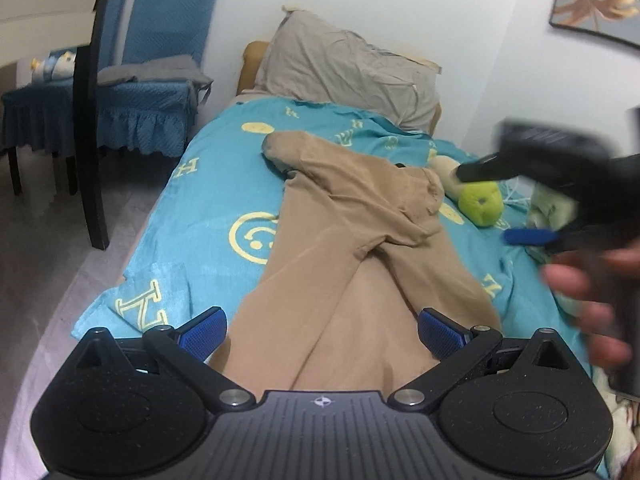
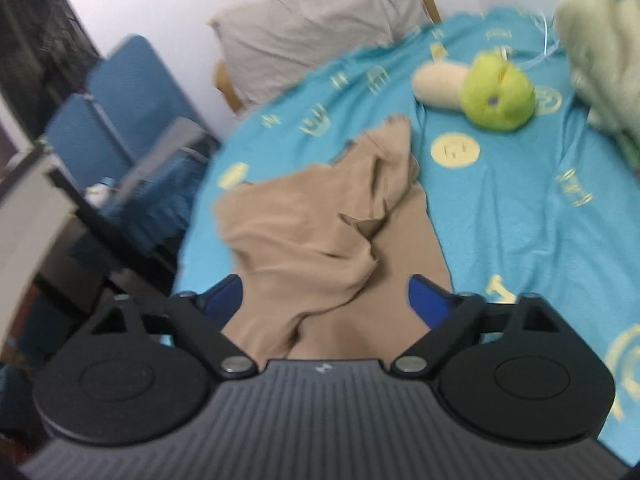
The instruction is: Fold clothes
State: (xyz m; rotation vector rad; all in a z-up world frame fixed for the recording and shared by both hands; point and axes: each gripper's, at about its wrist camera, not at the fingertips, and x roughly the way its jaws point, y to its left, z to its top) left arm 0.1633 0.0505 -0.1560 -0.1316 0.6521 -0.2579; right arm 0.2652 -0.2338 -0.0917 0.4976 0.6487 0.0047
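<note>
Tights (image 1: 344,232), tan and sheer, lie lengthwise on the bed (image 1: 208,184) over the turquoise sheet with yellow letters and smiley faces. Both legs run toward me; the far part has been flopped over in a loose, diagonal lap with one darker toe end (image 1: 276,148) pointing left toward the chairs. Wrinkled, not squared.

My left gripper (image 1: 322,332): fingers spread wide, the near end of the tights showing between them, pads not pressing on the cloth as far as I can see. Nothing held.

My right gripper (image 2: 326,300): fingers likewise wide apart, cloth beneath and between them but no pinch on it. In the left view the same tool shows at the right edge, blurred, with my hand (image 1: 588,292) on its handle, hanging above the sheet near the green plush toy (image 1: 480,204).

Progress, as I judge it: early to middle. One rough fold is in, but the edges do not line up and the legs are not laid together. Left to do: even out the lapped part, bring legs side by side, fold down again to a compact bundle.

Other clutter: grey pillow (image 1: 348,72) at the head, pale green bundle (image 2: 600,48) on the right side of the bed. Both clear of the tights.
</note>
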